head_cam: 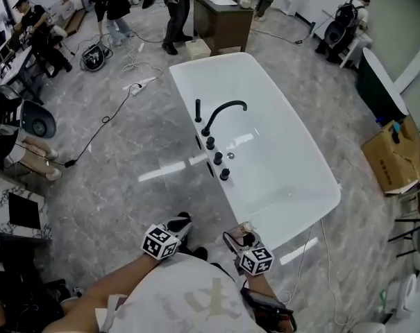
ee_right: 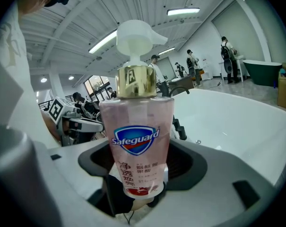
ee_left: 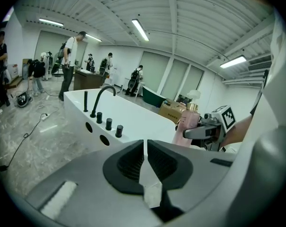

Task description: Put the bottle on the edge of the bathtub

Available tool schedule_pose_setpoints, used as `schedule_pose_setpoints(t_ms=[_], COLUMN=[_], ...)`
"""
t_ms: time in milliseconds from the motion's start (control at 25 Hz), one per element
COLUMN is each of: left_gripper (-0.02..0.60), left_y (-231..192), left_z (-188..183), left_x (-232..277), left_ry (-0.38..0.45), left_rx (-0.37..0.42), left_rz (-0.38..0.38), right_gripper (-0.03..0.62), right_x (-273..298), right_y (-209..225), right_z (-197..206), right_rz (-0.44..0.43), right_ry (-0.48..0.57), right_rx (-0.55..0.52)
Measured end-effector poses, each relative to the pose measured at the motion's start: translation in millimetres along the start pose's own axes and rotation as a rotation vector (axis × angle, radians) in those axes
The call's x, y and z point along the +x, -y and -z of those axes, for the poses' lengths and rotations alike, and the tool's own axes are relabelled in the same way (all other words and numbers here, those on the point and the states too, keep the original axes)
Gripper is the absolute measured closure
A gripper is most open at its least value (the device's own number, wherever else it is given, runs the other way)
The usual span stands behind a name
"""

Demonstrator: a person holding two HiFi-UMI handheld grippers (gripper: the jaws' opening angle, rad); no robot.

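A pink pump bottle (ee_right: 135, 145) with a gold collar and white pump head stands upright between the jaws of my right gripper (ee_right: 135, 193), which is shut on its lower part. In the head view the right gripper (head_cam: 243, 242) hovers just short of the near end of the white bathtub (head_cam: 321, 207), the bottle (head_cam: 247, 226) barely showing at its tip. The left gripper view shows the bottle (ee_left: 187, 126) held to the right. My left gripper (ee_left: 146, 157) is shut with nothing in it; in the head view the left gripper (head_cam: 176, 225) is beside the right one.
A black faucet (head_cam: 222, 111) and several black knobs (head_cam: 217, 158) line the tub's left rim. A cardboard box (head_cam: 392, 157) and a dark tub (head_cam: 378, 85) stand at right. Cables (head_cam: 102, 123) run over the grey floor; people stand at the far end by a cabinet (head_cam: 222, 21).
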State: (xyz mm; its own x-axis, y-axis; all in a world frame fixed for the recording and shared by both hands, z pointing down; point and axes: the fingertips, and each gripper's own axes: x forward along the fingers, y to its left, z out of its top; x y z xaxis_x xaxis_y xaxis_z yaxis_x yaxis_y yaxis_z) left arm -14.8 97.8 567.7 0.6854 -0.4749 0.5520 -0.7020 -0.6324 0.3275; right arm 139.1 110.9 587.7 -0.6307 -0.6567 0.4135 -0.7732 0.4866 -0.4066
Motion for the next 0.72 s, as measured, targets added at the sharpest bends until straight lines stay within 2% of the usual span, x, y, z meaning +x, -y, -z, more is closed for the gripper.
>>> schedule_pose_setpoints(t_ms=[360, 720], left_gripper=[0.557, 0.557], left_y=[-36.6, -83.8], left_z=[-48.0, -76.9], left_x=[54.4, 88.9], left_ry=[-0.015, -0.065], left_rx=[0.068, 0.100], left_rz=[0.111, 0.204], right_gripper=[0.290, 0.290], right_x=[33.0, 71.9], right_y=[24.3, 47.6], right_z=[-15.1, -38.1], right_rz=[0.071, 0.172], right_ry=[-0.007, -0.003], right_rx=[0.006, 0.037])
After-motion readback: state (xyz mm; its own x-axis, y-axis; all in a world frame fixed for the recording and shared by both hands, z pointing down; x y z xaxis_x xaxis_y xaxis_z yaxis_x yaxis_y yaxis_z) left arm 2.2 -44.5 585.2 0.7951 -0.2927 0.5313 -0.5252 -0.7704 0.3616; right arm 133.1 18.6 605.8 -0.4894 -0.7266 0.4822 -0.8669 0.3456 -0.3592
